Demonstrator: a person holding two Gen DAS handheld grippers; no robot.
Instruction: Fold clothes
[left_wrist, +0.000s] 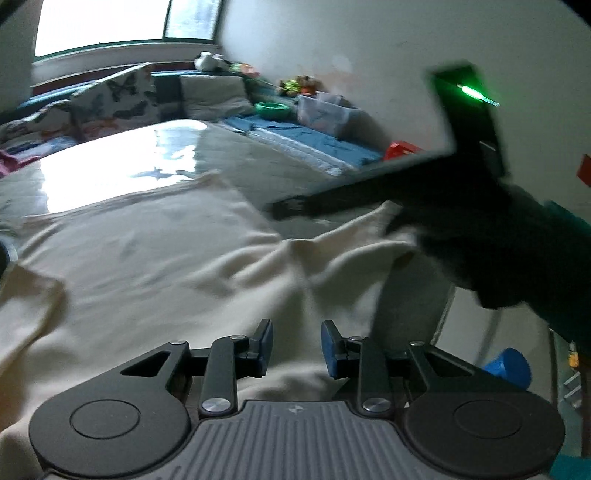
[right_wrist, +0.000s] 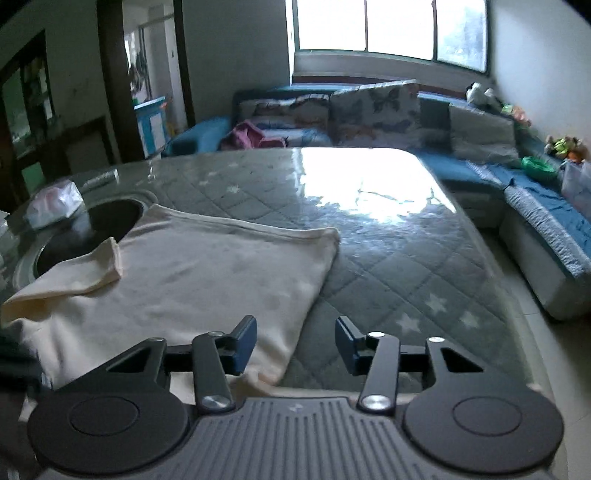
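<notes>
A cream garment (left_wrist: 155, 266) lies spread on the glass-topped table (left_wrist: 229, 155), creased toward its right side. My left gripper (left_wrist: 297, 347) hovers open just above the cloth's near part, with nothing between its blue pads. The right gripper (left_wrist: 291, 208) reaches in from the right as a dark blurred shape above the garment's far right edge. In the right wrist view the same garment (right_wrist: 207, 280) lies at the left, one sleeve (right_wrist: 92, 273) folded over its body. There my right gripper (right_wrist: 295, 343) is open and empty above the garment's near right corner.
A round dark opening (right_wrist: 92, 229) in the table sits partly under the garment's far left, with a white plastic bag (right_wrist: 55, 206) beside it. A blue sofa (right_wrist: 480, 173) with cushions wraps behind and to the right. A blue cup (left_wrist: 506, 365) is below the table's right edge.
</notes>
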